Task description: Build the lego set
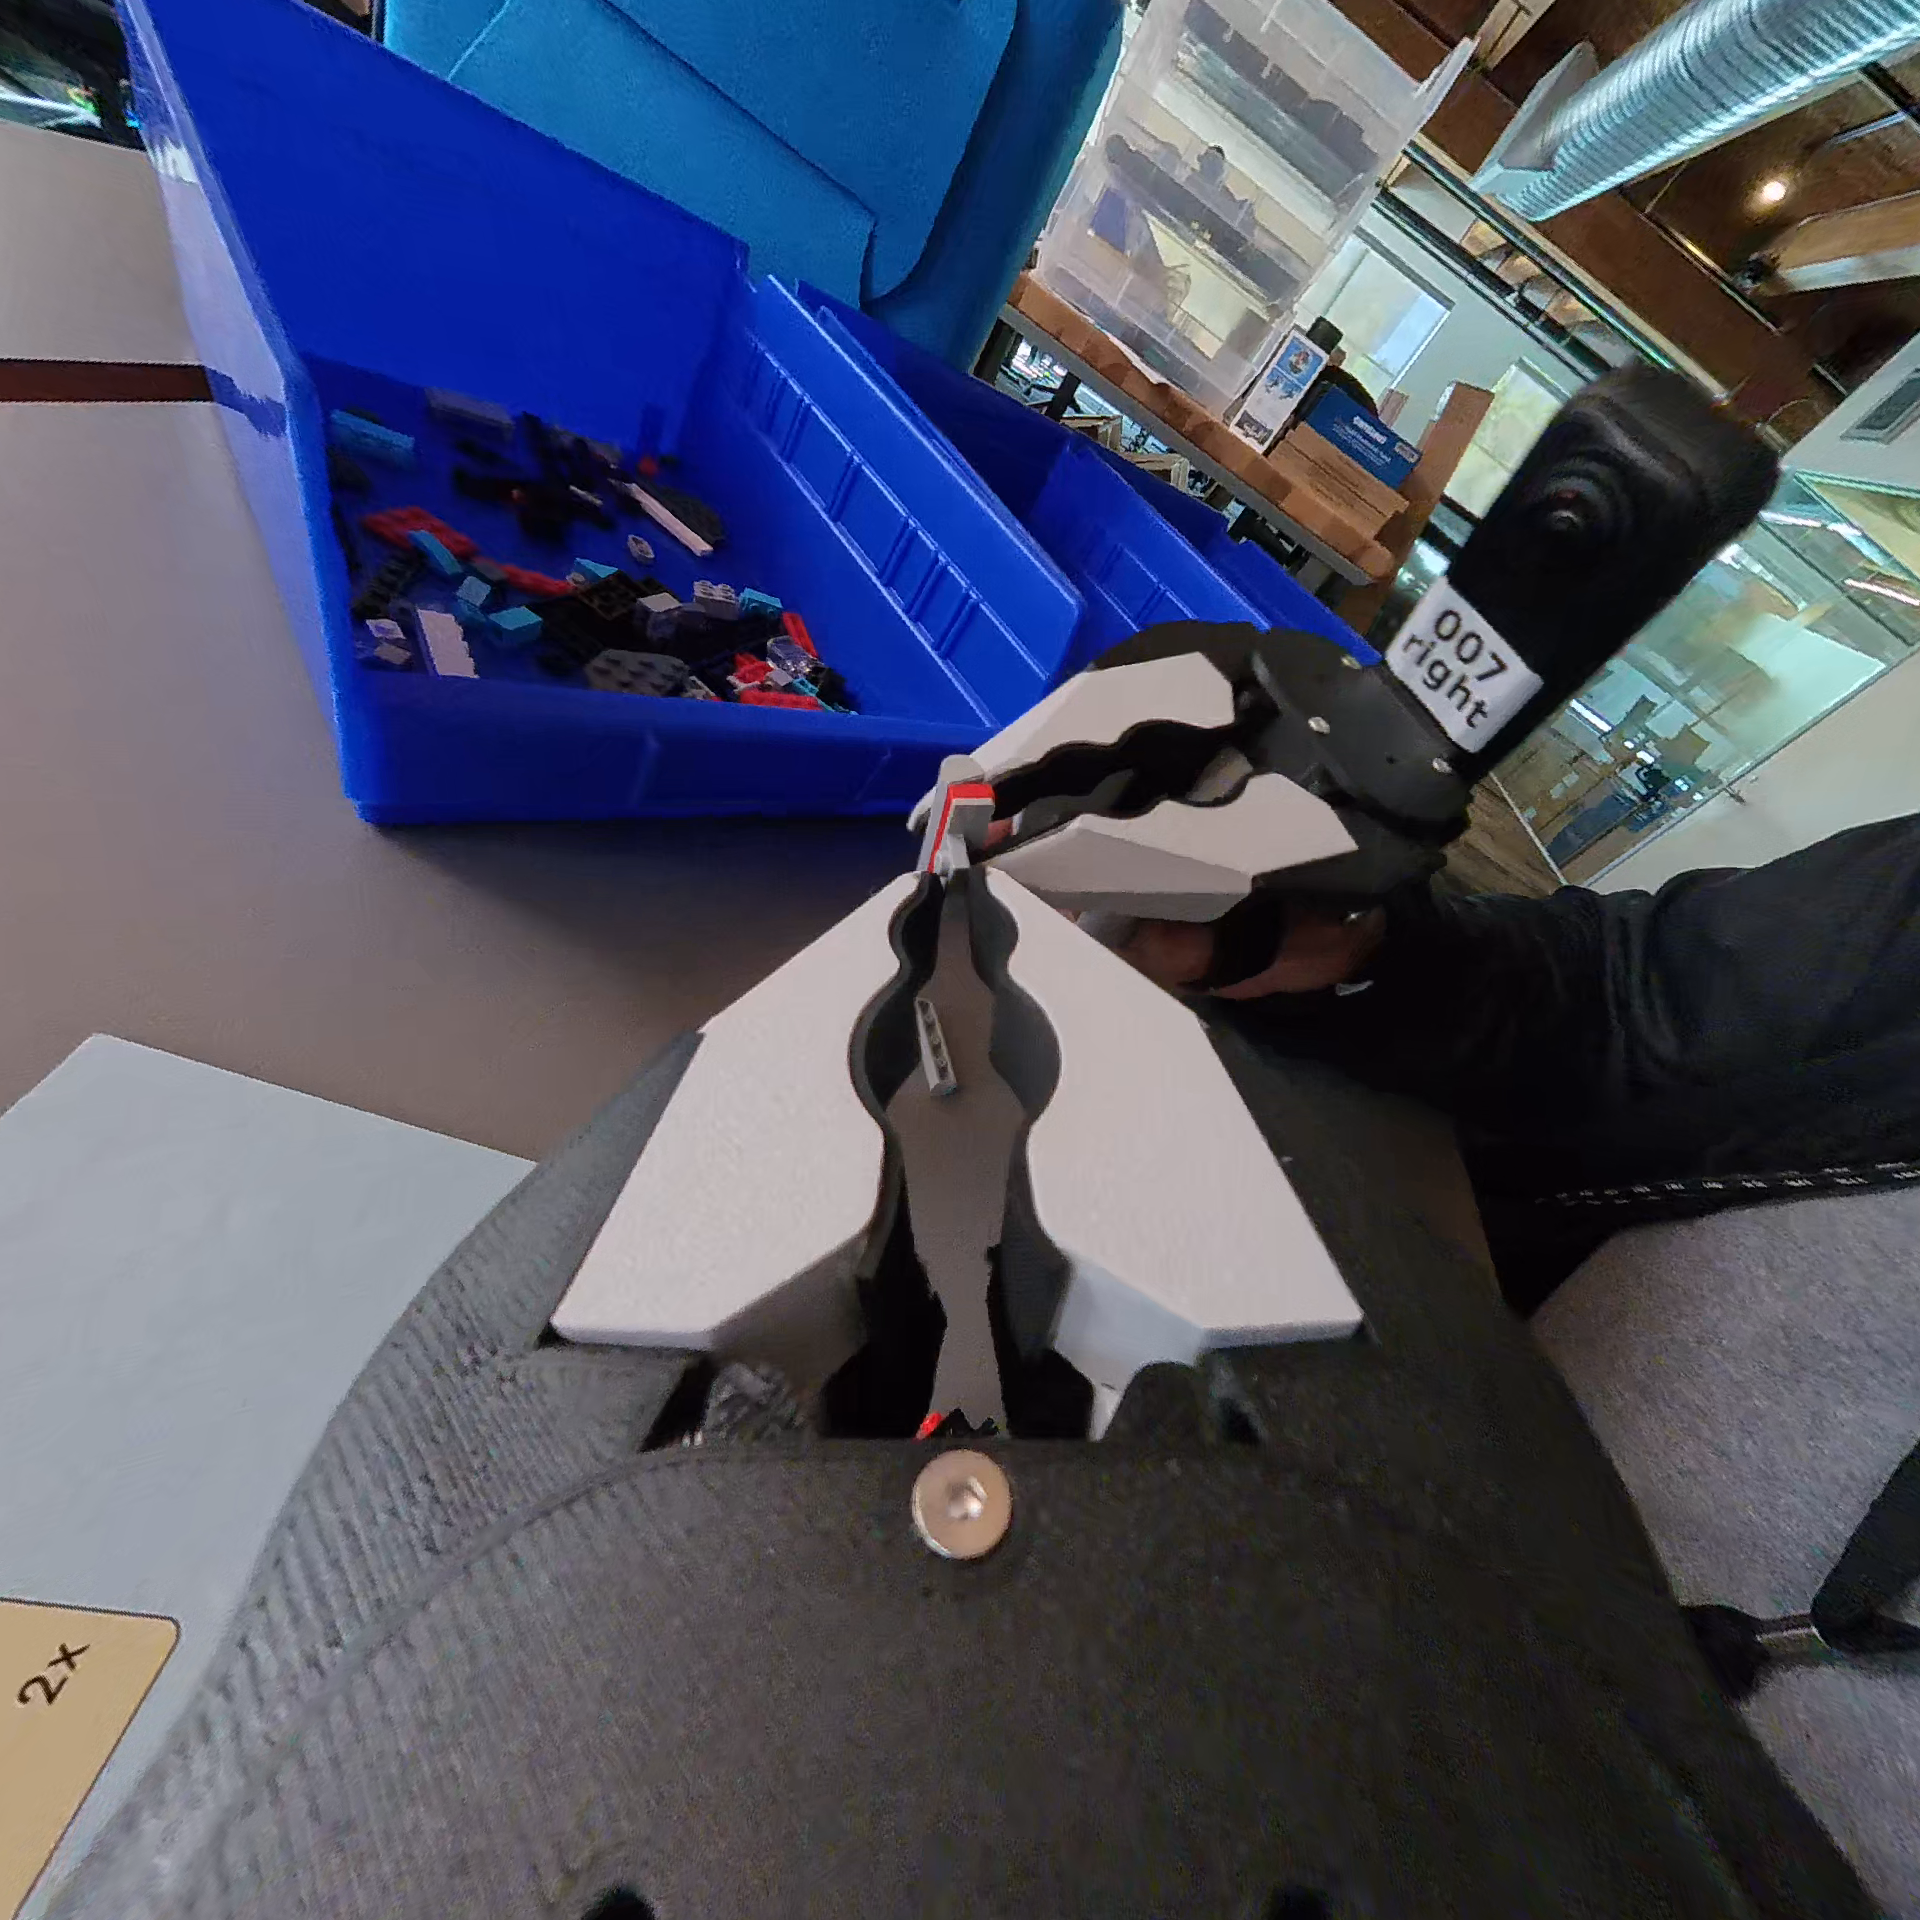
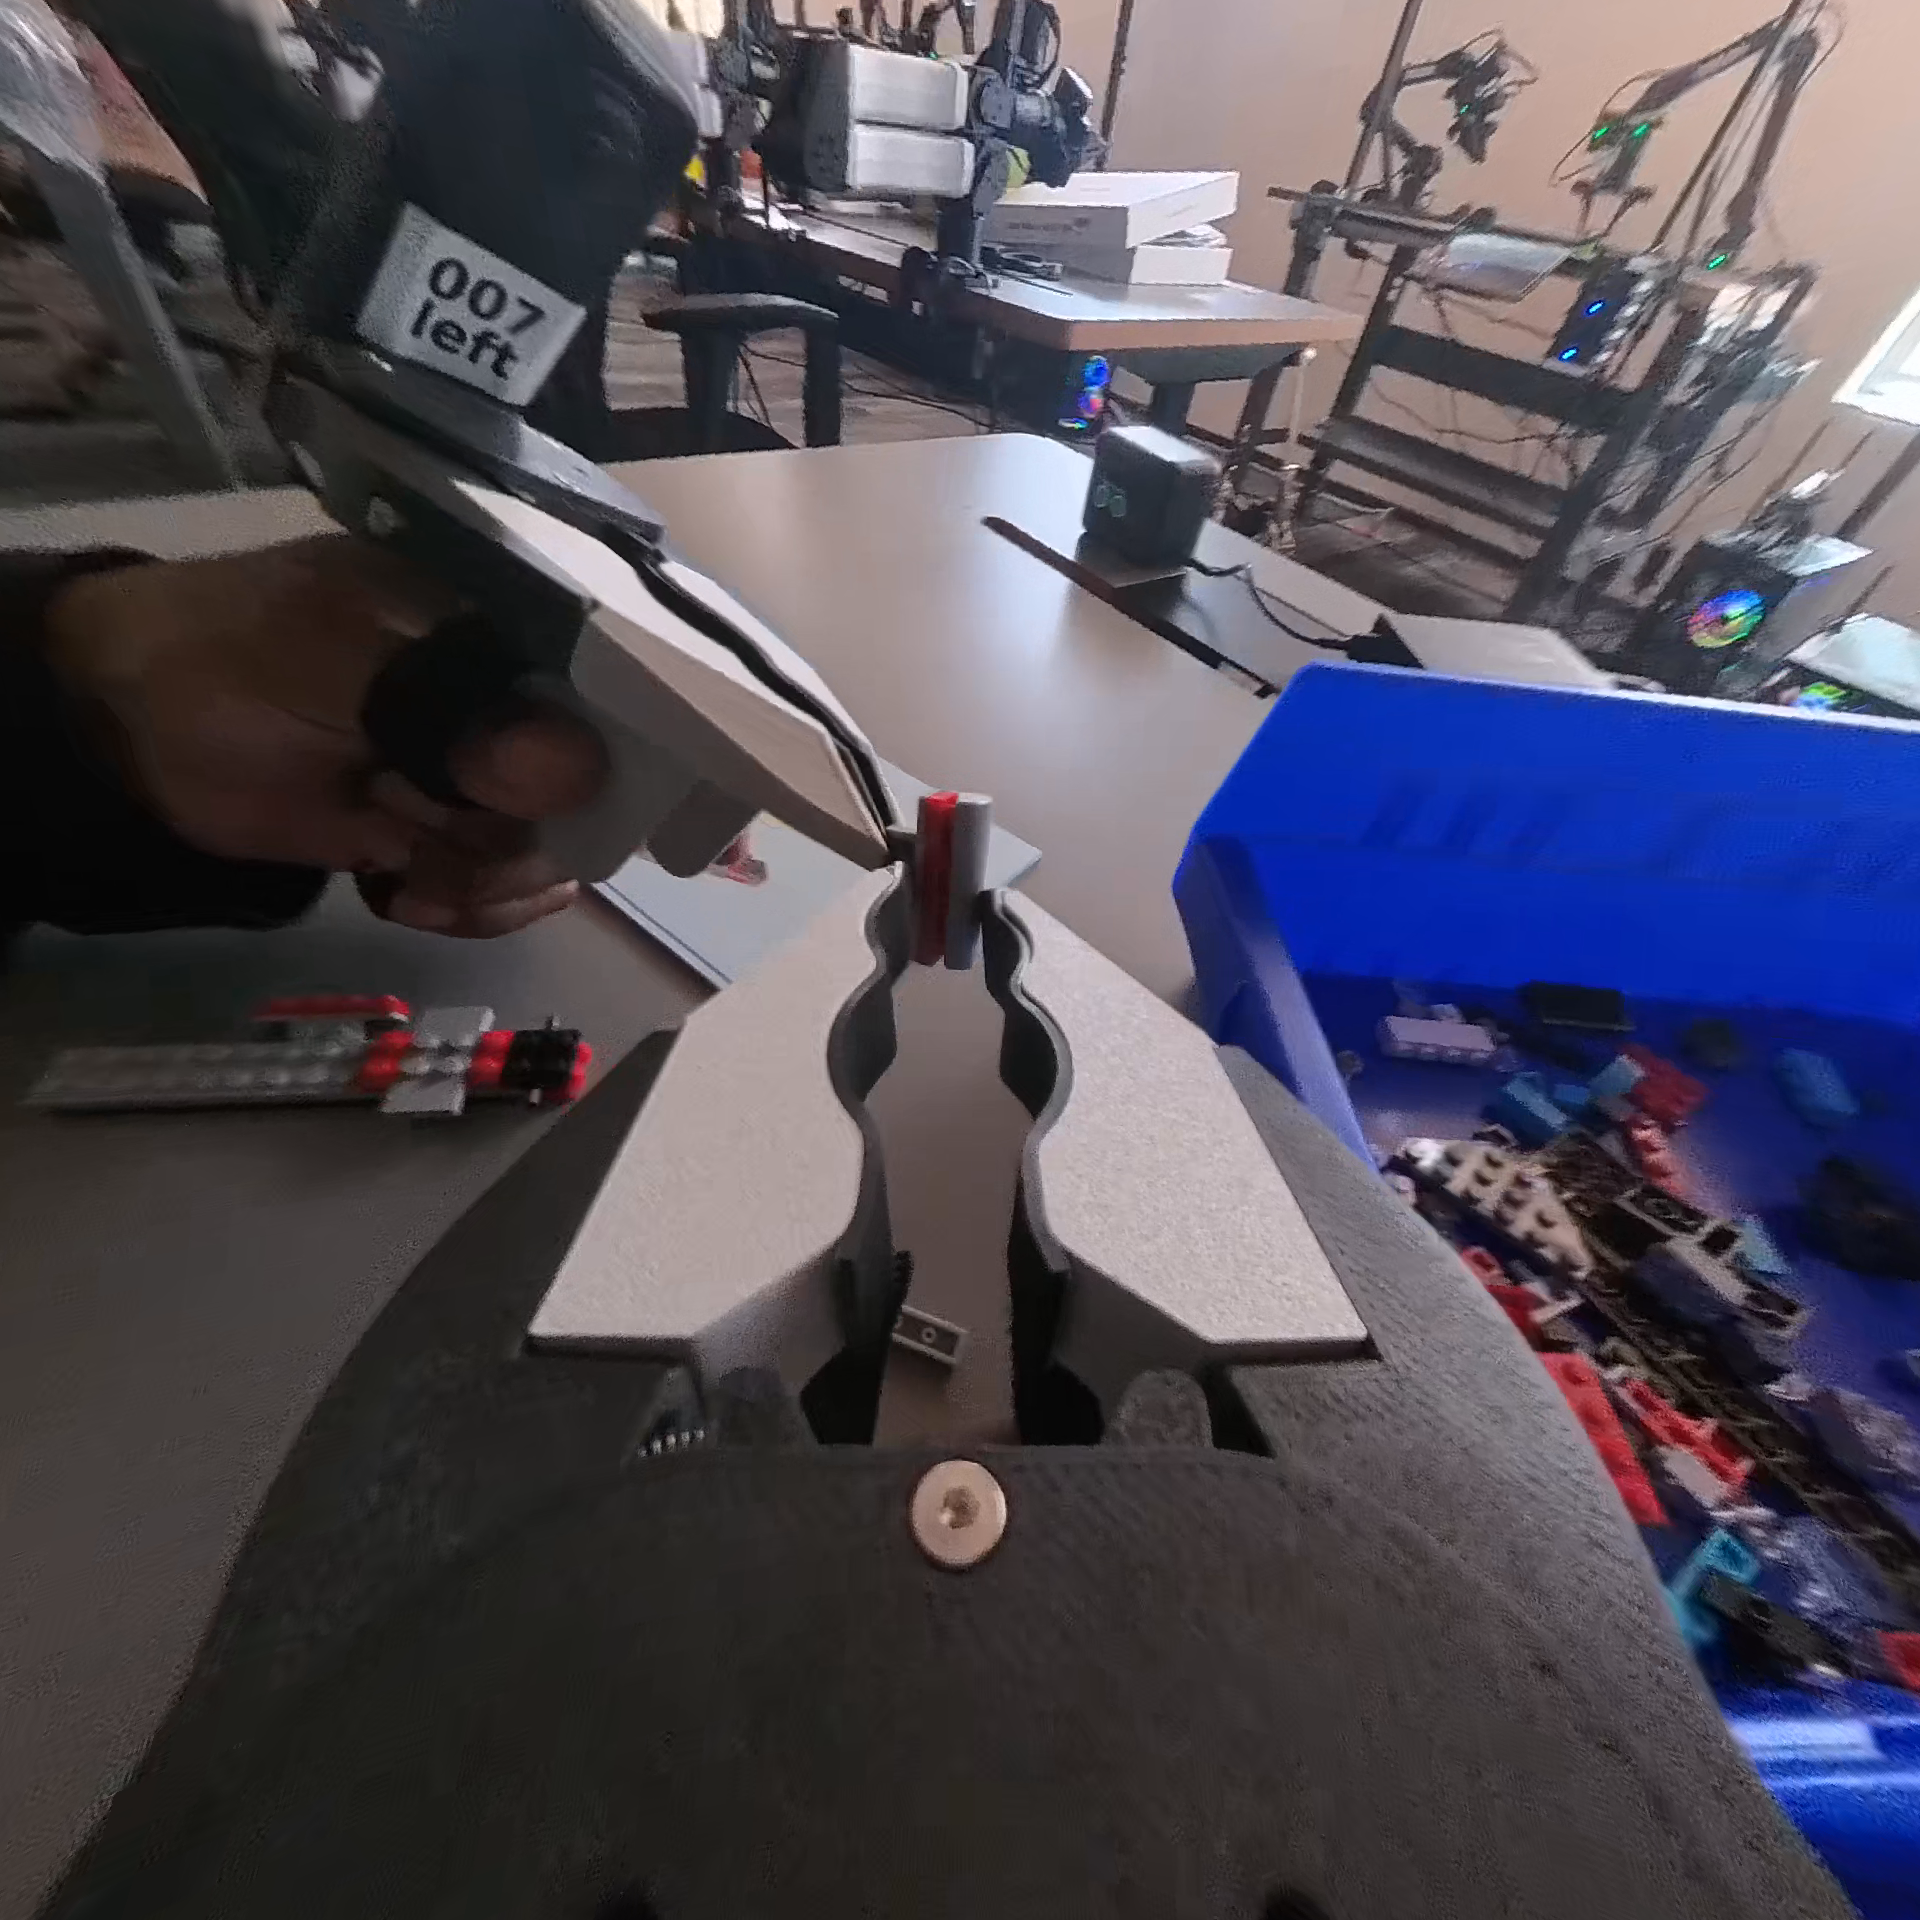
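Two grippers met tip to tip over the table, and between them sat one small stack of a red plate and grey plates (image 2: 948, 891). The right gripper (image 2: 943, 914) had its jaws clamped on the lower part of that stack, holding it upright with the flat faces against the pads, probably so the layers could be squeezed home. The left gripper (image 1: 943, 883) had its jaws drawn nearly together, its tips touching the stack's end; whether they pinched an edge or only pressed on it I could not tell. In the left wrist view the same stack (image 1: 951, 826) showed just ahead of the left jaws, gripped at the tips of the right gripper (image 1: 971, 821), which came in from the right.

A loose grey plate (image 1: 935, 1049) lay on the table, seen through the gap between the left jaws, and one grey plate (image 2: 928, 1335) likewise showed far back between the right jaws; whether these were the same piece I could not tell. The partly built model (image 2: 312, 1060), a long grey strip with red and black parts, rested on the table well left of the right jaws, apparently parked until this sub-assembly was ready. Right of those jaws stood the blue bin (image 2: 1558, 790) of loose bricks (image 2: 1621, 1247), near enough for the next pick.
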